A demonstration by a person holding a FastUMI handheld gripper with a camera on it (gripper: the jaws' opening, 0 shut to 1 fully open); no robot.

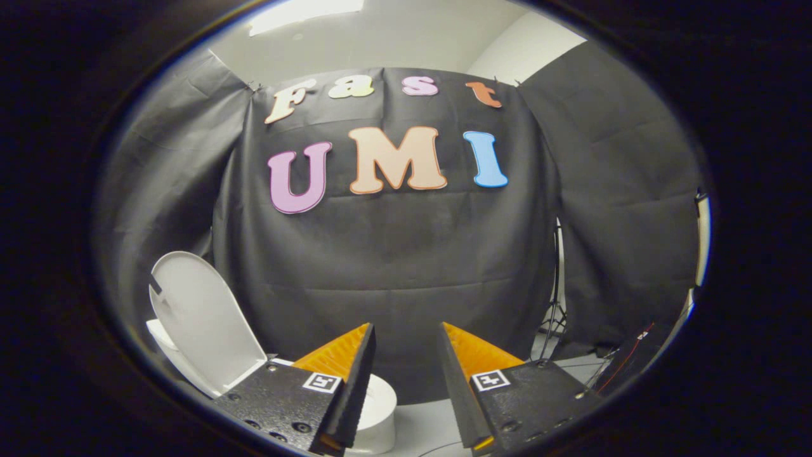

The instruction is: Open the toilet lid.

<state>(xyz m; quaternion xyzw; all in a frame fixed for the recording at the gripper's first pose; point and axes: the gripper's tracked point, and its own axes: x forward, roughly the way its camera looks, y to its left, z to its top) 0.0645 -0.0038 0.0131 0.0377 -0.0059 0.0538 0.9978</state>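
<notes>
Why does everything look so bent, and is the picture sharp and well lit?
Gripper view: a fisheye lens bows the cloth wall and its folds outward. The middle is evenly lit and sharp; the rim darkens and softens. The raised white lid is bright but not glaring, and the ceiling light is blown out. The open gripper, with nothing between its fingers, stays crisp though close.

Staged recording booth, not a real bathroom: black cloth wall [393, 266] draped across the frame's centre, plain white room wall [526, 44] above it. Light stand [557, 298] lower right; white toilet [203, 330] lower left.
</notes>
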